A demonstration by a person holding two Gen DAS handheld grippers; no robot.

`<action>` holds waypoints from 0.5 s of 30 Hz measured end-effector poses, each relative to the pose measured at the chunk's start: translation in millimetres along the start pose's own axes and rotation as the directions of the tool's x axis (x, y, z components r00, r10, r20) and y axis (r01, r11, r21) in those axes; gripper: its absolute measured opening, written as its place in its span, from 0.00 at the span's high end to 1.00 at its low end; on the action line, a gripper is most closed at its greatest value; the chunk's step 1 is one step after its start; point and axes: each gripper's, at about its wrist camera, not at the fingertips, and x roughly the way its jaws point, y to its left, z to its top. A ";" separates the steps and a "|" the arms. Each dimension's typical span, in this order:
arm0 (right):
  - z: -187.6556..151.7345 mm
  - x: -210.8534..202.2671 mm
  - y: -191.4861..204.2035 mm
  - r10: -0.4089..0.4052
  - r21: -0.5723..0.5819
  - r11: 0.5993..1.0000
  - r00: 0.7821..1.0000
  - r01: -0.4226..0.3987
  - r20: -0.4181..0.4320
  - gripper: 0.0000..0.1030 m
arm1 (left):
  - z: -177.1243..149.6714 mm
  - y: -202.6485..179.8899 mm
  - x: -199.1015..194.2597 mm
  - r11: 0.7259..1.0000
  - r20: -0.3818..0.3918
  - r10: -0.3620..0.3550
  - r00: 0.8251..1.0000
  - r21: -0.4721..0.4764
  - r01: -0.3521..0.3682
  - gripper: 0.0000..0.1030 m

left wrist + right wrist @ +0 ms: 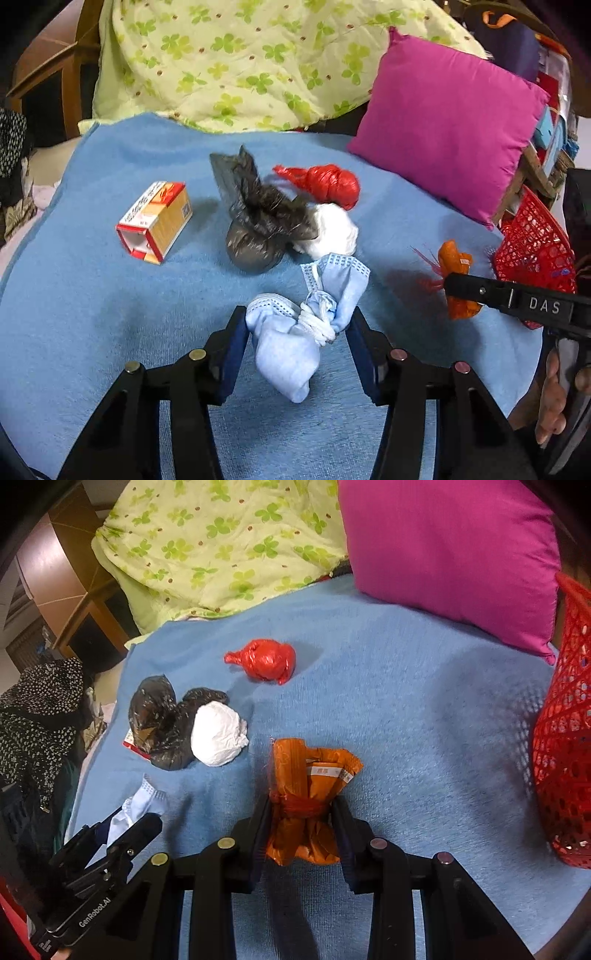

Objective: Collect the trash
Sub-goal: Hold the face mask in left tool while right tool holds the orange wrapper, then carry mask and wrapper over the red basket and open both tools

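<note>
My left gripper (297,323) is shut on a knotted blue face mask (295,332) just above the blue blanket (92,295). My right gripper (301,808) is shut on an orange wrapper bundle (306,797), which also shows in the left wrist view (456,280). On the blanket lie a black bag bundle (255,221), a white paper ball (332,229), a red bag bundle (328,182) and a small red and gold carton (157,221). A red mesh basket (565,738) stands at the right.
A magenta pillow (447,122) leans at the back right. A green clover quilt (240,62) lies behind the blanket. Wooden furniture (48,66) and dark spotted clothing (37,716) are at the left.
</note>
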 end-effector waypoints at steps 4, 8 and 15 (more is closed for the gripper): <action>-1.1 -8.6 -1.1 0.002 -0.003 1.000 1.000 -0.002 0.013 0.66 | -2.1 -8.5 -3.4 1.000 0.007 -0.001 1.000 0.021 0.001 0.47; -2.9 -18.9 -2.6 0.001 -0.009 1.000 1.000 -0.001 0.027 0.66 | -4.7 -12.0 -4.0 0.999 0.007 0.006 1.000 0.032 -0.006 0.47; -0.5 -38.7 -9.4 0.019 0.003 1.000 0.997 -0.019 0.071 0.66 | -13.7 -12.7 -9.6 0.999 0.007 0.022 1.000 0.026 -0.022 0.47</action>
